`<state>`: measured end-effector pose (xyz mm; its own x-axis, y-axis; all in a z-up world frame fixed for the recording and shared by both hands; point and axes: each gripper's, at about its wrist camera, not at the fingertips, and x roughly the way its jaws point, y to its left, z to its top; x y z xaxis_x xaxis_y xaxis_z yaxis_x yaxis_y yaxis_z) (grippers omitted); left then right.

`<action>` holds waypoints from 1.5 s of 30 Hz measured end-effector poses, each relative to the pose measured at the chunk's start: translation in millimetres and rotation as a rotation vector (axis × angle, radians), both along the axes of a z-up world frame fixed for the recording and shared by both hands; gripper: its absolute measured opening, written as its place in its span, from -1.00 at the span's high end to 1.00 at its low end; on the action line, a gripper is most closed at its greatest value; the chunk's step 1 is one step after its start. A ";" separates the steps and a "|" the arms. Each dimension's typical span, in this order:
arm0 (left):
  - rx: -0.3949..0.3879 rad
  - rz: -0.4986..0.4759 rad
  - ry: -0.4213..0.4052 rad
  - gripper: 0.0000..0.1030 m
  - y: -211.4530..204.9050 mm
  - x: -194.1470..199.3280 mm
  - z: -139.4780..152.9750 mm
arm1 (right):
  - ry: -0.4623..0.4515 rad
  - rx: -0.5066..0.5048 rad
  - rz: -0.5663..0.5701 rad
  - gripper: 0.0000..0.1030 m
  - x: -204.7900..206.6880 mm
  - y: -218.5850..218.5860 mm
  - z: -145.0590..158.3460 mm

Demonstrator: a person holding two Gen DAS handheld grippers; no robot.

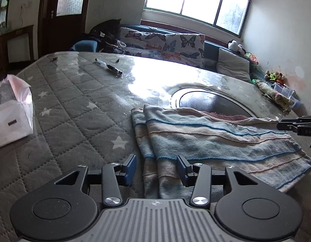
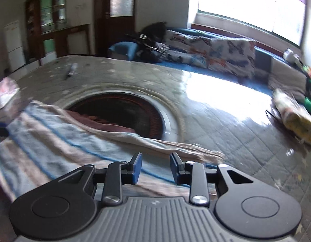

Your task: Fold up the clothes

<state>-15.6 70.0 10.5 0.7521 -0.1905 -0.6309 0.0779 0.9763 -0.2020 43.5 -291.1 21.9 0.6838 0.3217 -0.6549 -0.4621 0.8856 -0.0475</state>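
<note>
A folded cloth with pale blue and pink stripes (image 1: 212,139) lies on the grey star-quilted table cover (image 1: 74,117). Its far edge overlaps a dark round inset (image 1: 212,100). My left gripper (image 1: 156,170) hovers over the cloth's near left corner, open; the cloth's edge lies below the gap, clear of the blue pads. In the right wrist view the same cloth (image 2: 54,141) spreads to the left. My right gripper (image 2: 155,169) stands open above its near right edge, nothing pressed between the pads. The tip of the right gripper (image 1: 296,126) shows at the far right of the left wrist view.
A white bag (image 1: 12,113) sits at the table's left edge. A black-and-white pen (image 1: 109,67) lies farther back. A rolled patterned bundle (image 2: 294,117) rests at the right edge. Behind the table runs a blue sofa with butterfly cushions (image 1: 167,46) under a bright window.
</note>
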 end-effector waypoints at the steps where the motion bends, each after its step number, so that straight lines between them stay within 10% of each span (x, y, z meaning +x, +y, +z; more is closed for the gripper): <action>1: -0.001 -0.002 0.004 0.09 0.0 0.1 -0.3 | -0.005 -0.001 0.026 0.40 -4.9 6.7 3.4; 12: -0.083 -0.029 0.016 0.77 6.2 2.9 3.1 | -0.037 -0.033 0.333 0.40 -59.6 88.4 25.6; 31: -0.163 -0.122 -0.044 0.83 -14.4 19.8 50.4 | -0.075 -0.085 0.641 0.06 -121.5 200.2 5.1; 34: -0.166 -0.126 -0.044 0.83 -16.0 21.0 51.3 | -0.140 -0.125 0.604 0.11 -125.7 206.6 0.0; 36: -0.171 -0.124 -0.046 0.84 -15.8 21.0 52.2 | -0.153 -0.122 0.587 0.61 -126.5 204.4 -0.4; 45: -0.166 -0.084 -0.056 0.86 -8.4 11.5 49.5 | -0.057 -0.046 0.595 0.62 -121.8 181.8 2.9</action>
<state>-4.1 61.6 60.0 0.7625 -0.3518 -0.5431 0.1731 0.9196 -0.3526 -78.3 -109.3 24.7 0.4292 0.6328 -0.6445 -0.8737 0.4716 -0.1189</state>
